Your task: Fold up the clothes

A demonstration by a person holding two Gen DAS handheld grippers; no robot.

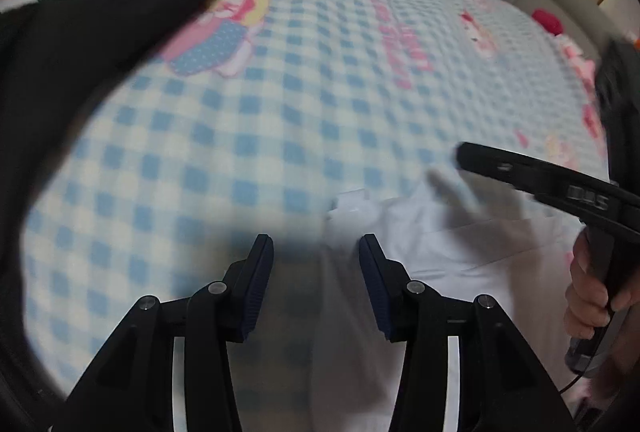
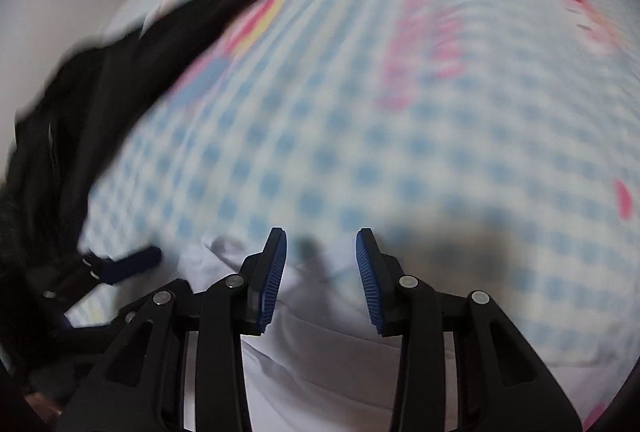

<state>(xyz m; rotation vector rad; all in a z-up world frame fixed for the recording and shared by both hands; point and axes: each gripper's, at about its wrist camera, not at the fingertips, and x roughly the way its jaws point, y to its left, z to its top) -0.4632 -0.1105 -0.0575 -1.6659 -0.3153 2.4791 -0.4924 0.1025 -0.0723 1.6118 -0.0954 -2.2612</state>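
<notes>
A white garment (image 1: 440,256) lies near the front edge of a bed covered in blue-and-white check. My left gripper (image 1: 316,252) hovers open just above its left part, nothing between the blue pads. The right gripper (image 1: 520,171) reaches in from the right over the white cloth, a hand on its handle. In the right wrist view my right gripper (image 2: 321,248) is open above the white garment (image 2: 320,360), empty. A black garment (image 1: 92,43) lies bunched at the bed's left; it appears again as a dark blurred heap (image 2: 120,71). The left gripper's finger (image 2: 132,264) shows at lower left.
The checked bedspread (image 1: 320,91) with pink cartoon prints fills most of both views. Dark furniture and a red object (image 1: 548,19) stand beyond the bed at the upper right. A pale wall (image 2: 60,11) borders the bed's left side.
</notes>
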